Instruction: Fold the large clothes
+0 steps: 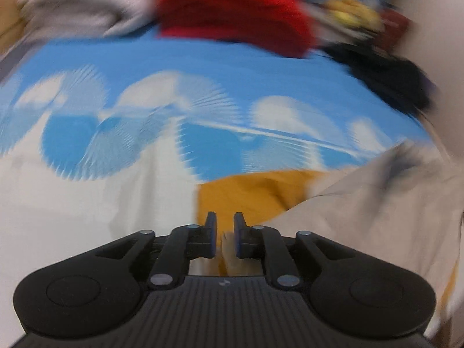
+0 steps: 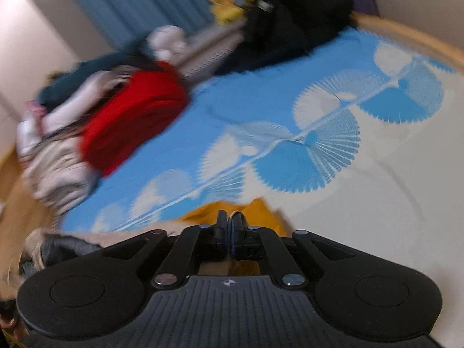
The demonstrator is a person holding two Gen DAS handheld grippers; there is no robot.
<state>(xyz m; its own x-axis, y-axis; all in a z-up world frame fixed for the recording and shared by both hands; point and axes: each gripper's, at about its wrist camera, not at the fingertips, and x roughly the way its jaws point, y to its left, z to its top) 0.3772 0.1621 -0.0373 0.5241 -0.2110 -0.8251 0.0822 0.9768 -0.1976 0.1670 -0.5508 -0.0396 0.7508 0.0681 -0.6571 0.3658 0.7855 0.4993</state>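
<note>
Seemingly clamped on the soft, light mustard garment (image 1: 246, 194), the left gripper (image 1: 225, 226) and right gripper (image 2: 229, 220) pinched its edge above the blue-and-white bedsheet (image 2: 290, 101); blur obscured the grip.

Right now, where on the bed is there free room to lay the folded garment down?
The white part of the sheet, beside the mustard garment, is bare. So is the blue band between the fan pattern and the red pile. The far edge is crowded: red pile, pale clothes, black clothes.
</note>
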